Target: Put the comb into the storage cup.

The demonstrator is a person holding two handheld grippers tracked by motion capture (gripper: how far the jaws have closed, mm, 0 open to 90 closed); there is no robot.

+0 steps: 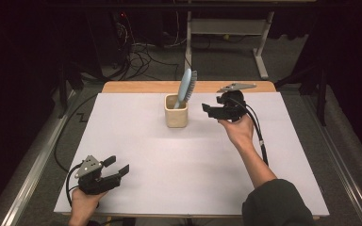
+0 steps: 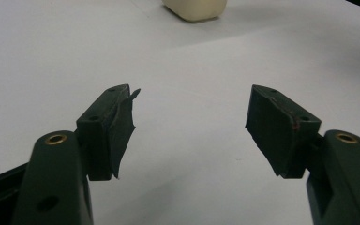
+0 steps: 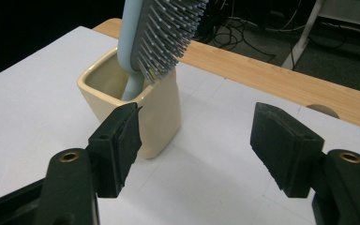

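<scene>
High view: we find the hairbrush (image 1: 186, 87) handle-down in the cream cup (image 1: 176, 111) near the table's far edge, leaning for support. Our right gripper (image 1: 210, 112) stands beside it, jaws apart, empty; our left gripper (image 1: 116, 165) waits near the front-left corner, wide.

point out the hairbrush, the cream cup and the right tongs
hairbrush (image 3: 161, 33), right gripper view, on the bristle face
cream cup (image 1: 176, 117), high view, on its front wall
right tongs (image 1: 209, 110), high view, midway between the two tips
</scene>
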